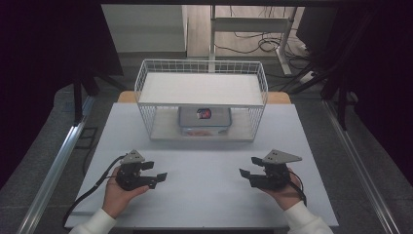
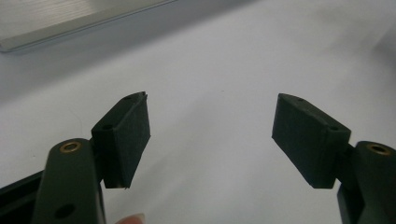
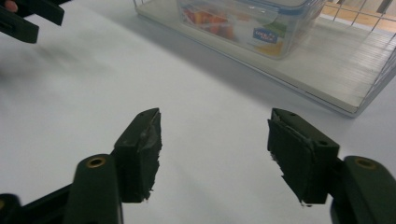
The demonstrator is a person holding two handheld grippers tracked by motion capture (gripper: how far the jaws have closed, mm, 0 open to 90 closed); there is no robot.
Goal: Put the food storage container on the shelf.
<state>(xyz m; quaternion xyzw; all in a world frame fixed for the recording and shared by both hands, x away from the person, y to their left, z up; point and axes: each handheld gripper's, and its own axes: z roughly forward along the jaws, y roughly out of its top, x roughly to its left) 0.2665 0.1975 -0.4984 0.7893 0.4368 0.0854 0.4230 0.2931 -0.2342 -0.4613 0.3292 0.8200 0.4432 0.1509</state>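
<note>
Sitting on the lower shelf of a white wire rack [image 1: 201, 100], a clear lidded container [image 1: 204, 121] holds red and orange contents that are too blurred to identify; a label shows on its side wall in the right gripper view; the rack's upper shelf is bare. The rack stands ahead of both tools, at the far part of the white table [image 1: 204, 195]. The left gripper [image 1: 158, 178] is released, jaws spread wide, nothing between them; the right gripper [image 1: 248, 166] is likewise released and grasps nothing; both rest low over the tabletop and point inward, toward each other. Bare table surface lies between the two tools and between them and the rack's front edge; the near table edge runs just behind the hands.
</note>
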